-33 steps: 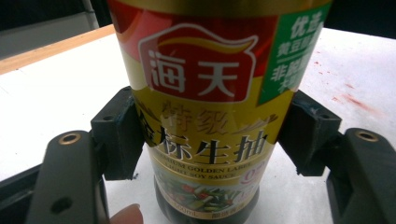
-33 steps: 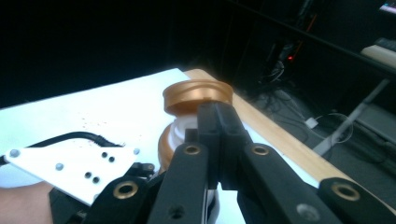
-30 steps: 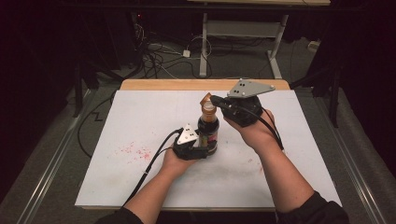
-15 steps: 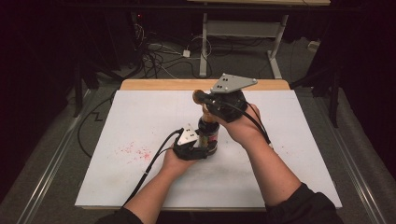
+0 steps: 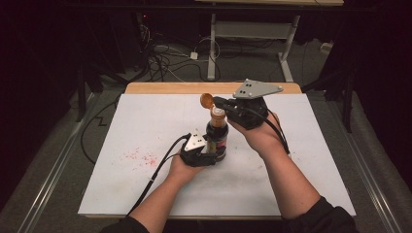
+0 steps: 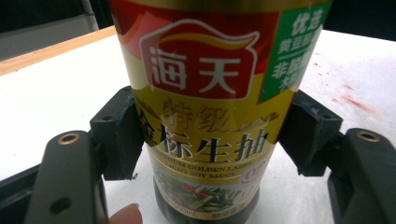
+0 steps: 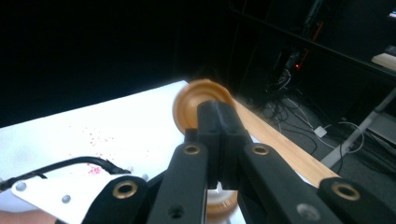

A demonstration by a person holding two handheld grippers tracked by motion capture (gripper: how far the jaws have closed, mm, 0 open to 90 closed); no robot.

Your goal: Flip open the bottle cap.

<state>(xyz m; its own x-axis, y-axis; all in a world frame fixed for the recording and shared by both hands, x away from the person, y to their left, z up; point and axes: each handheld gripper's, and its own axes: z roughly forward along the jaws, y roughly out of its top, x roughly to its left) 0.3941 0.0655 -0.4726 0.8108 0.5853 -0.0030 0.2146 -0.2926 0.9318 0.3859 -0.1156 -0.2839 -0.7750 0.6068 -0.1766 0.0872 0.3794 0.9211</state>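
A dark soy sauce bottle with a red and gold label stands upright on the white table sheet. My left gripper is shut on its lower body, one pad on each side. My right gripper, under its grey plate, hovers at the bottle's top and is shut on the rim of the round orange cap. That cap stands on edge, just left of the open neck. Whether it still hangs on a hinge I cannot tell.
Red specks stain the sheet left of the bottle. The table's wooden far edge shows beyond the sheet. A desk frame and cables stand on the dark floor behind.
My right gripper has shifted left over the bottle top and swung the orange cap up off the neck and to the left. The left gripper and bottle have stayed put.
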